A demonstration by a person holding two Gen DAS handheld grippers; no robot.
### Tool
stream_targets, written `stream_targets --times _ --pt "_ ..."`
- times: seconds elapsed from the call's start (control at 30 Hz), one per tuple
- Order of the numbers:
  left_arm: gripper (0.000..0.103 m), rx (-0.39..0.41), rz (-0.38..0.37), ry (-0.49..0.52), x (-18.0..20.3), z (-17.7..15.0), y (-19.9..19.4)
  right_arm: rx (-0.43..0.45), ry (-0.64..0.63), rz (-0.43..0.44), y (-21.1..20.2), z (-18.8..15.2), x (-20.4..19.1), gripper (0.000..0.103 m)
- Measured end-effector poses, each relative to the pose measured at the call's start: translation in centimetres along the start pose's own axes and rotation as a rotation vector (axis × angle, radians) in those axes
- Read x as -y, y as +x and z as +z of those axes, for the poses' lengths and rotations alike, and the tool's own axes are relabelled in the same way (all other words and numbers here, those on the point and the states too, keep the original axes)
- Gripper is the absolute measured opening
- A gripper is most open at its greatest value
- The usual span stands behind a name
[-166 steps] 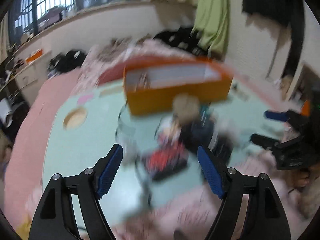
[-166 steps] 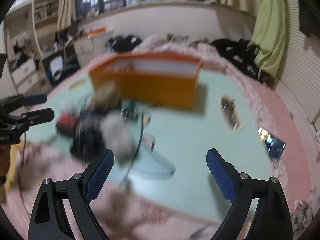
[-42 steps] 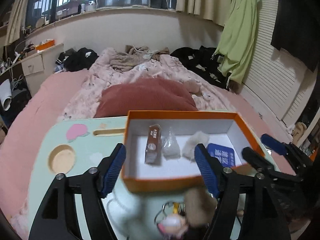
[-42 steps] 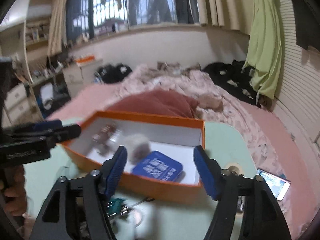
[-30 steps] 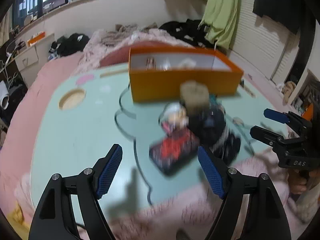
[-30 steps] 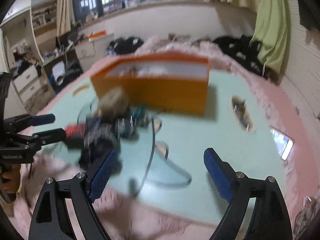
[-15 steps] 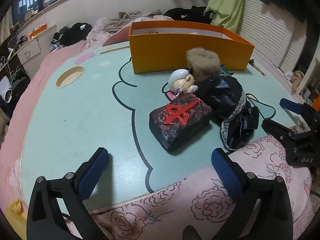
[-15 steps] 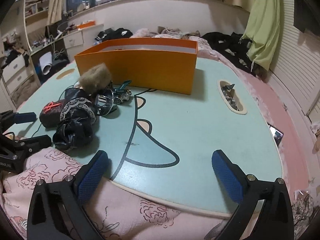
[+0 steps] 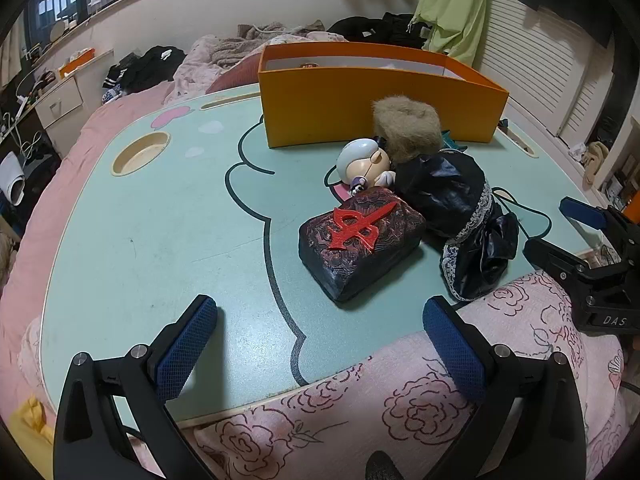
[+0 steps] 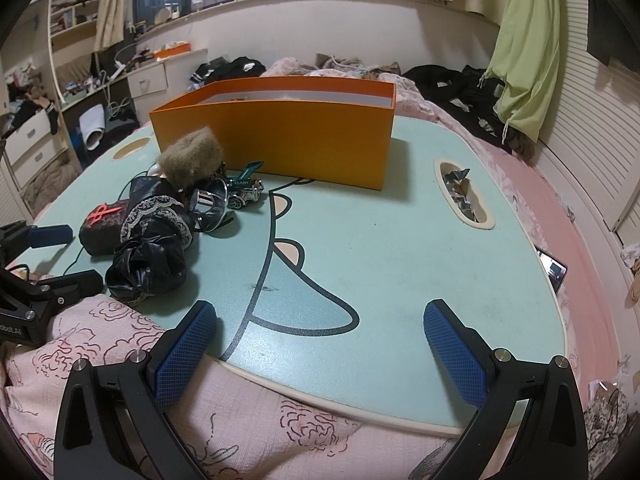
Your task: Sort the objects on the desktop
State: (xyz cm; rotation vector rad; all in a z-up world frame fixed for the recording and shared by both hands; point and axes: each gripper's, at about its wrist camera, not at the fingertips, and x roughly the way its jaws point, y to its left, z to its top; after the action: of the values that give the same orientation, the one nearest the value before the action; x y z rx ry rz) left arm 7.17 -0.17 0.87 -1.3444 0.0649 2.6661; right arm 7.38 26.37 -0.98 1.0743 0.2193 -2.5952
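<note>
An orange box [image 9: 376, 108] [image 10: 280, 136] stands at the far side of the pale green lap table [image 9: 160, 220] [image 10: 400, 240]. In front of it lies a heap: a dark block with a red emblem [image 9: 360, 244] [image 10: 102, 226], a small doll head [image 9: 362, 160], a brown fur pompom [image 9: 406, 128] [image 10: 192, 156], black lace-trimmed fabric [image 9: 460, 208] [image 10: 154, 236], a teal toy car [image 10: 244, 190] and a ring-shaped item [image 10: 210, 202]. My left gripper [image 9: 320, 344] is open near the table's front edge, short of the block. My right gripper [image 10: 320, 344] [image 9: 576, 232] is open over the front right, empty.
A pink floral quilt [image 9: 400, 400] [image 10: 240, 420] lies under both grippers at the table's near edge. The table has a round cup recess [image 9: 140, 154] at left and a slot with foil wrappers [image 10: 462, 196] at right. A phone [image 10: 554, 270] lies on the bedding beyond.
Since a second ago both grippers' jaws have spread wider and the blur has settled. The views dropped from over the box to low at the table's front edge, and have held still since.
</note>
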Motion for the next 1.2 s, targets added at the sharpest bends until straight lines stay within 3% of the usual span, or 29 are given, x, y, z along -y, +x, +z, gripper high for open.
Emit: stream_targets --times 1.2 --pt "0.103 0.001 -0.002 0.001 -0.1 -0.17 -0.02 0.002 0.0 0.0 -0.06 -0.18 -0.15 0.103"
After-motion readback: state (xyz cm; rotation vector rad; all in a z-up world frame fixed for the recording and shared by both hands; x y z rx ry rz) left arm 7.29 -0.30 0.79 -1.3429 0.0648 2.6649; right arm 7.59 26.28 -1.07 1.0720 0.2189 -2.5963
